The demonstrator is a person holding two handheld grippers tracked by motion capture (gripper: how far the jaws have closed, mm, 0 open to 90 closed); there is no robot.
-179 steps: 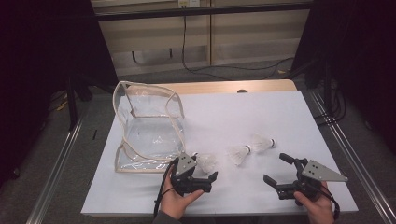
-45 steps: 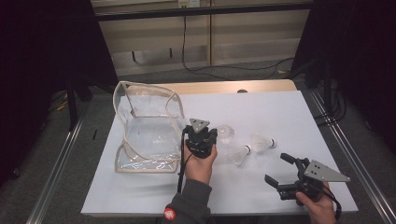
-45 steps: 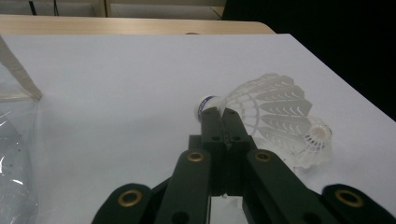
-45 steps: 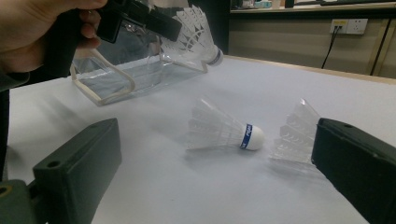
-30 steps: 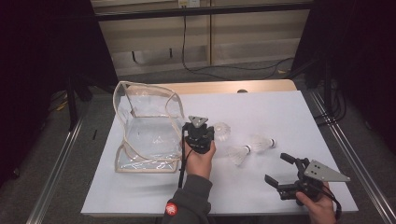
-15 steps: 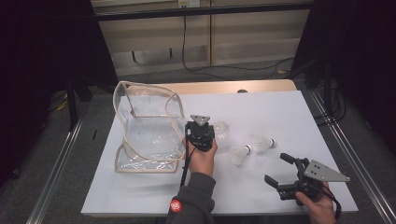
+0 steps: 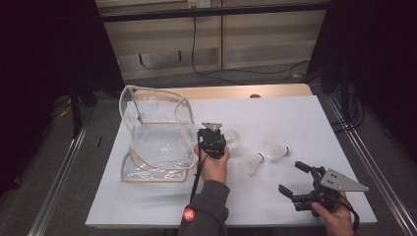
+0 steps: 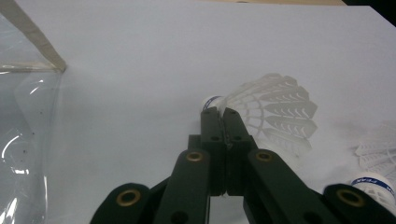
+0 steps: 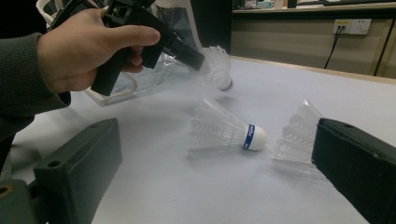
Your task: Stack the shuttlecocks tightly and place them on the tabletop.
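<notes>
Gripping: left gripper [image 8: 218,112] clamped on shuttlecock [image 8: 275,114] feathers, right of clear bag [image 7: 155,132]
Idle: right gripper [image 7: 295,179] jaws wide apart, empty, near right

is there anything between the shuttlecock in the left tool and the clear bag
Nothing visible does. The left tool is shut on a shuttlecock by its feather skirt, just right of the clear bag. Between them lies bare white tabletop.

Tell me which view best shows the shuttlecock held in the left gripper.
The left gripper view: the shuttlecock sits close, its feather skirt pinched between the shut jaws of the left gripper. The right gripper view shows it sideways, hanging cork-down above the table. The high view shows it small and pale.
</notes>
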